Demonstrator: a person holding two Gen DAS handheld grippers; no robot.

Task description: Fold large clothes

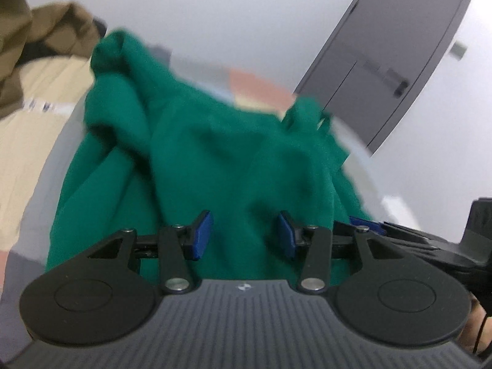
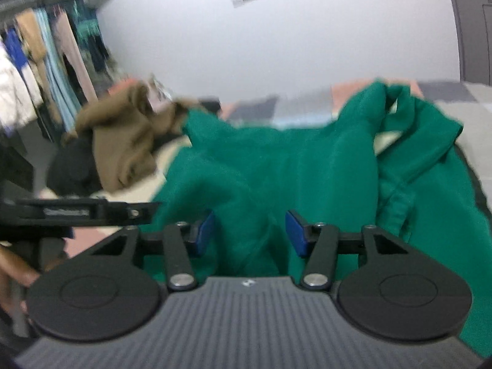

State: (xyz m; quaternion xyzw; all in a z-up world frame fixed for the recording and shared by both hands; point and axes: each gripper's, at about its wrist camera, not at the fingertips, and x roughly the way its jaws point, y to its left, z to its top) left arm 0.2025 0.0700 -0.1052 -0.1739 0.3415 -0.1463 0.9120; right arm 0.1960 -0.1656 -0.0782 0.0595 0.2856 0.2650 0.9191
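A green garment (image 1: 215, 153) lies crumpled across the bed (image 2: 470, 117), bunched into thick folds. Both tools hover just above its near edge. The left tool (image 1: 244, 235) has its blue pads spread apart, with cloth below the gap but nothing pinched. The right tool (image 2: 250, 233) stands spread too, pads clear of the fabric. Beside the garment, away from the grey door (image 1: 396, 55), sits a brown garment (image 2: 123, 141).
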